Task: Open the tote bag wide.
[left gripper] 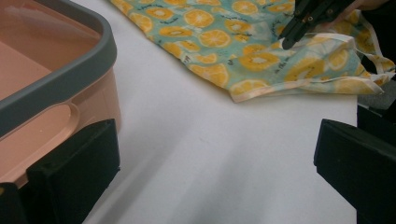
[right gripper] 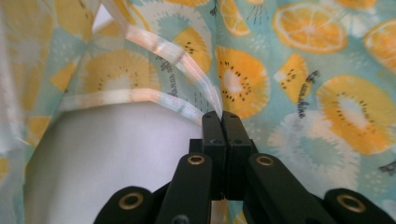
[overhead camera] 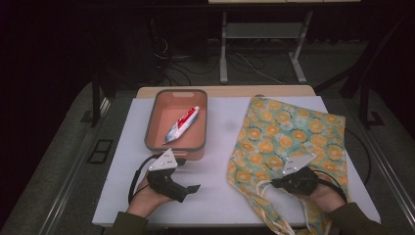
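A fruit-print cloth bag (overhead camera: 288, 137) lies spread on the right half of the white table (overhead camera: 215, 200). My right gripper (overhead camera: 275, 183) rests on the bag's near left part, its jaws pressed together on a pale strap at the bag's edge (right gripper: 187, 63). In the right gripper view the closed tips (right gripper: 222, 117) pinch that strap against the printed fabric. My left gripper (overhead camera: 190, 177) sits on the table just in front of the salmon bin (overhead camera: 149, 132), open, with bare table between its pads (left gripper: 79, 168). A red-and-white tube (overhead camera: 182, 125) lies inside the bin.
The bin's grey rim (left gripper: 65, 77) is close to the left jaw in the left gripper view. The bag's near corner (left gripper: 243, 91) and my right gripper (left gripper: 292, 37) show across the table there. A dark floor with cables and a stand's legs (overhead camera: 222, 58) lies beyond the table.
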